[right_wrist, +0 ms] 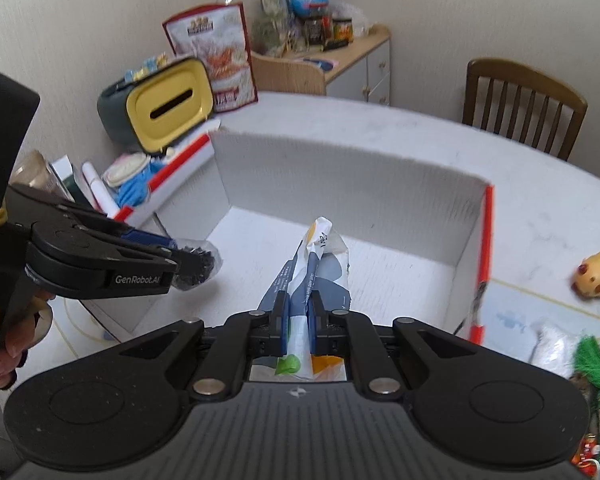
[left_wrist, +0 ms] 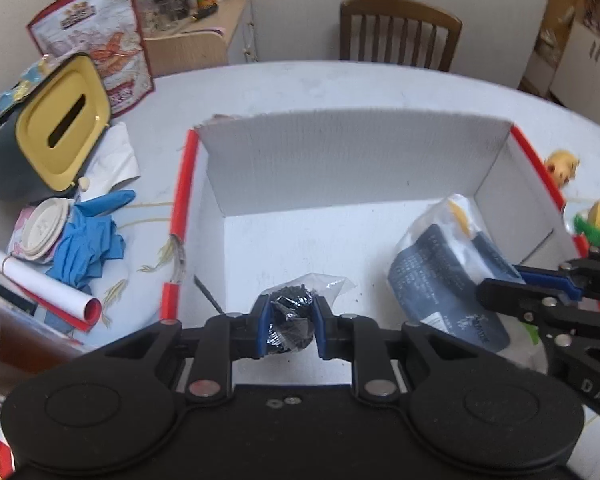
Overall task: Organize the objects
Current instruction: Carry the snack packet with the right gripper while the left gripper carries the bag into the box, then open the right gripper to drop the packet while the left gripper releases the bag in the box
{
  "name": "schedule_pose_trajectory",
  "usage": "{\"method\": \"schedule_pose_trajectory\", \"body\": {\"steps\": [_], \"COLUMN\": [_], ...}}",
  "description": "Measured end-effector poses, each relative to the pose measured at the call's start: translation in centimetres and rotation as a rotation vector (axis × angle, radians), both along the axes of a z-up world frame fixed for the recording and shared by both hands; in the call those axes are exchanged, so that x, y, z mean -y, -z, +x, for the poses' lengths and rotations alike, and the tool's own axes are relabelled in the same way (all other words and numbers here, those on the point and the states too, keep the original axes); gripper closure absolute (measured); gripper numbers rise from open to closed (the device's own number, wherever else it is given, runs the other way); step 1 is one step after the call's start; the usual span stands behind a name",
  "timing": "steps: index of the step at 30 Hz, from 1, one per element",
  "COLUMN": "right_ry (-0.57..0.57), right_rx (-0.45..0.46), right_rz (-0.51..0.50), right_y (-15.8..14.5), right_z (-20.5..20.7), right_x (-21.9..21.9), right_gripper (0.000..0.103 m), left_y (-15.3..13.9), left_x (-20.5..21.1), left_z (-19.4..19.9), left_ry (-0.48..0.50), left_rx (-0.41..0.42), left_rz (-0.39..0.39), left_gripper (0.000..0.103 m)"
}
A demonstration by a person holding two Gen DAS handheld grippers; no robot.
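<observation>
A white cardboard box with red edges (left_wrist: pixel 340 152) (right_wrist: pixel 340 176) lies open on the table. My left gripper (left_wrist: pixel 289 326) (right_wrist: pixel 180 260) is shut on a small clear bag of black pieces (left_wrist: pixel 291 312) (right_wrist: pixel 198 266), held over the box's near left part. My right gripper (right_wrist: pixel 298 320) (left_wrist: pixel 500 280) is shut on a blue and white plastic packet (right_wrist: pixel 320 264) (left_wrist: pixel 440 264), which hangs inside the box at its right side. A hand (right_wrist: pixel 0 344) holds the left gripper's handle.
Left of the box sit a yellow-lidded tissue box (left_wrist: pixel 60 128), blue gloves (left_wrist: pixel 88 244), a rolled paper (left_wrist: pixel 40 284) and a red snack bag (left_wrist: pixel 100 44). A yellow toy (right_wrist: pixel 598 274) and green items (right_wrist: pixel 596 368) lie on the right. A wooden chair (left_wrist: pixel 400 32) stands behind the table.
</observation>
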State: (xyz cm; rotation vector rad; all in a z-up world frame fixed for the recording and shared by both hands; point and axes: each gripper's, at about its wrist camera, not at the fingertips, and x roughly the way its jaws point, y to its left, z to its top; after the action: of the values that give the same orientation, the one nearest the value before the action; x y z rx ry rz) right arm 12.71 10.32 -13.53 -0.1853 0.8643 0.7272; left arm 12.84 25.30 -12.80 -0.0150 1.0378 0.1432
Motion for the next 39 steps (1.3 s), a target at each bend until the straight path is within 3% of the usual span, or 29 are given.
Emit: {"method": "schedule_pose_trajectory", "body": {"steps": [9,24,39], "right_ry": [-0.018,-0.044,-0.027], "right_rx": [-0.070,-0.118,-0.127], "right_rz": [-0.033,-0.054,-0.009], "right_y": [1.9,2.3,0.9], "right_z": [0.5,0.2,-0.3], "right_x": [-1.3,-1.4,0.0], "right_gripper": [0.094,0.093,0.091], "left_y": [1.4,3.6,1.7], "left_x": [0.8,0.4,0.4], "left_z": [1.0,1.2,-0.5], "left_ry": [0.053,0.027,-0.016], "left_rx": [-0.076,-0.185,-0.135], "left_rz": [0.021,-0.045,-0.087], "left_gripper": [0.083,0.078,0.064]}}
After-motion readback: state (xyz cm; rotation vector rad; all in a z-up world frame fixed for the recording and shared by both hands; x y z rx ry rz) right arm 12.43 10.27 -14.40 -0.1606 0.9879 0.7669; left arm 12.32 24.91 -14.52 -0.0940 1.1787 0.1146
